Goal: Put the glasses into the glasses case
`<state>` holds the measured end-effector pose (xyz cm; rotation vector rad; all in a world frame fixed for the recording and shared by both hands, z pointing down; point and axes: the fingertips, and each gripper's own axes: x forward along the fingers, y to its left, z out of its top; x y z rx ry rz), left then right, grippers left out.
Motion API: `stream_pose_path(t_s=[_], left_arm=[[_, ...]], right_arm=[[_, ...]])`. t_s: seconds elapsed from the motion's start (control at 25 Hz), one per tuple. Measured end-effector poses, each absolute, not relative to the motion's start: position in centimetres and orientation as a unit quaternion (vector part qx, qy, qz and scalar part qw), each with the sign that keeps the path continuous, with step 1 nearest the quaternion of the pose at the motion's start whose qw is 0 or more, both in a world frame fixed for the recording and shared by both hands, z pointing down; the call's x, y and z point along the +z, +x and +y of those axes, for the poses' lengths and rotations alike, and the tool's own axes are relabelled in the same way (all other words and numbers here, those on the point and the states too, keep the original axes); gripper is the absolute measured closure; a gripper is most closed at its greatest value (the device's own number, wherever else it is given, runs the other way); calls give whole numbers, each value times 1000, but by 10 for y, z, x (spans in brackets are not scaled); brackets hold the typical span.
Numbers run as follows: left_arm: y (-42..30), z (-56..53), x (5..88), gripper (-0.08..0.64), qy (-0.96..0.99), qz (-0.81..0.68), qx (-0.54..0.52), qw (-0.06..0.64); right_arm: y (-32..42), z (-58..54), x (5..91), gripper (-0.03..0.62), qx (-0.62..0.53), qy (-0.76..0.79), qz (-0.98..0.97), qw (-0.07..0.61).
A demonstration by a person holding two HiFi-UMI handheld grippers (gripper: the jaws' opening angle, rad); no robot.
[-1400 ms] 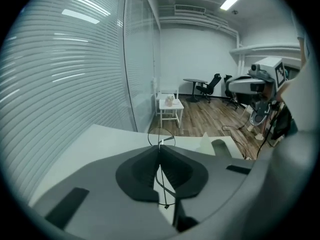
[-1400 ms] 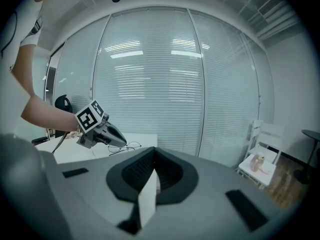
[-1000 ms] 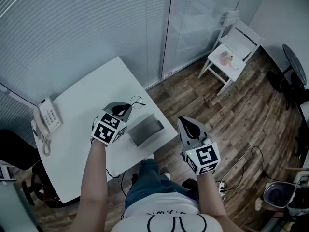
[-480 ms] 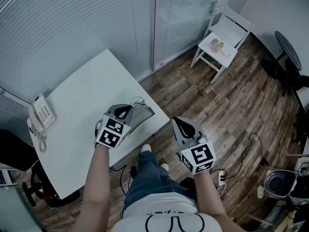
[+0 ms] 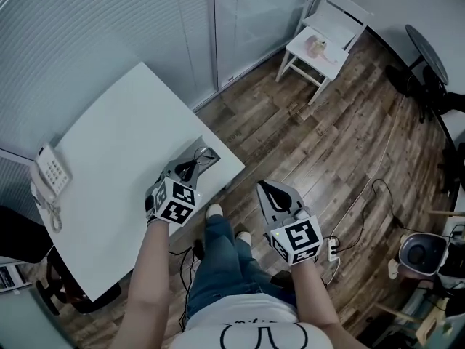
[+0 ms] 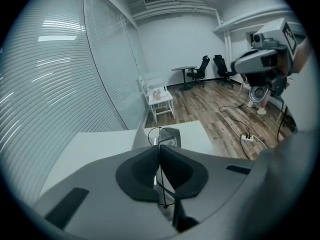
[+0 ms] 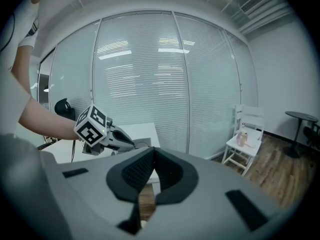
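1. A second ago the case (image 6: 173,134) lay open and plain to see, just right of the left gripper (image 5: 193,163). Now that gripper hangs over it and hides most of it in the head view.
2. The glasses (image 6: 156,135) were then past the far side of the case. Now one lens hangs right over the open case, at the near right corner of the table (image 5: 116,144).
3. Both grippers sit nearer the person than before. The right gripper (image 5: 266,189) is still off the table, over the wood floor, well apart from the case.
4. Left gripper: its fingers are pressed together and pinch a thin wire arm of the glasses.
5. Right gripper: its fingers are pressed together with nothing between them.
6. Counts:
   - two grippers
   - one pair of glasses
   - one case
   - one table
   - one phone (image 5: 48,171) at the table's left edge
   - one white chair (image 5: 320,38) far right by the blinds
   - one bin (image 5: 418,254) near right on the floor
7. Whether the glasses touch the case I cannot tell.
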<state>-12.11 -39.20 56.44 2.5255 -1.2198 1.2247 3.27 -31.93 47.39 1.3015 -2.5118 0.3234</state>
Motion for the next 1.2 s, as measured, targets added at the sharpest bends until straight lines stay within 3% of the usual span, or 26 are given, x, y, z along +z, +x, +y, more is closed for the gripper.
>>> stream_pose_path(t_s=[0.52,0.6,1.2], left_arm=[[-113,-389,596,533,817,-375,433,62],[-114,-391,589,471,819,-384,421,68],[-168,-355,457,463,787,-554,269,32]], right_arm=[[41,-327,486,581,123,450,-872,150],[40,-329,482,581,118,447,-875,148],[20,-306,400,581,21,400,-911,93]])
